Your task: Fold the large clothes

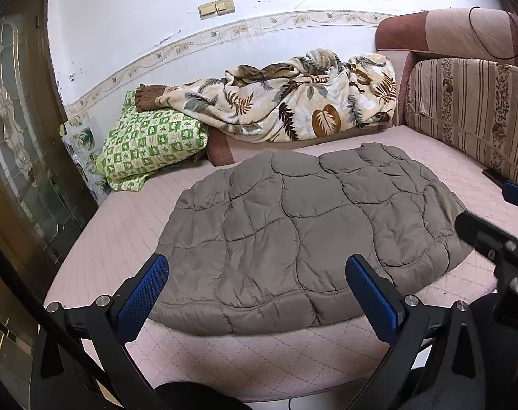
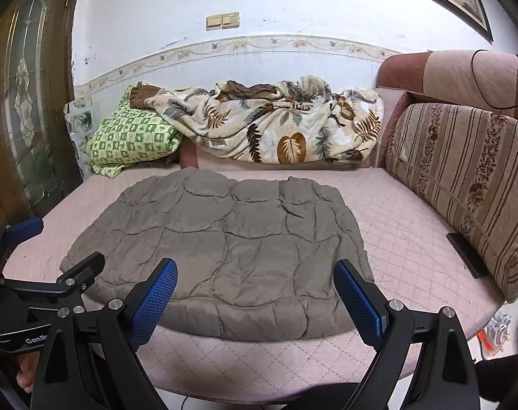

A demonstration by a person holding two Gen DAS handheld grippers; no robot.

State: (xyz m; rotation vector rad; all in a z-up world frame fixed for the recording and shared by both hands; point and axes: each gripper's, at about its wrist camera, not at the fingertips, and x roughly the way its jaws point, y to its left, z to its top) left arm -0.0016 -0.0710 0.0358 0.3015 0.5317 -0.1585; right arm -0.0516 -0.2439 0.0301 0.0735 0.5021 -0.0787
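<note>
A grey-brown quilted jacket lies flat in a folded block on the pink quilted sofa seat. It also shows in the right wrist view. My left gripper is open and empty, held just above the jacket's near edge. My right gripper is open and empty, also above the near edge. The right gripper's body shows at the right edge of the left wrist view, and the left gripper's body shows at the left of the right wrist view.
A leaf-print blanket and a green checked pillow lie along the back of the sofa seat. A striped cushion leans at the right with a dark flat object below it. A glass door stands at left.
</note>
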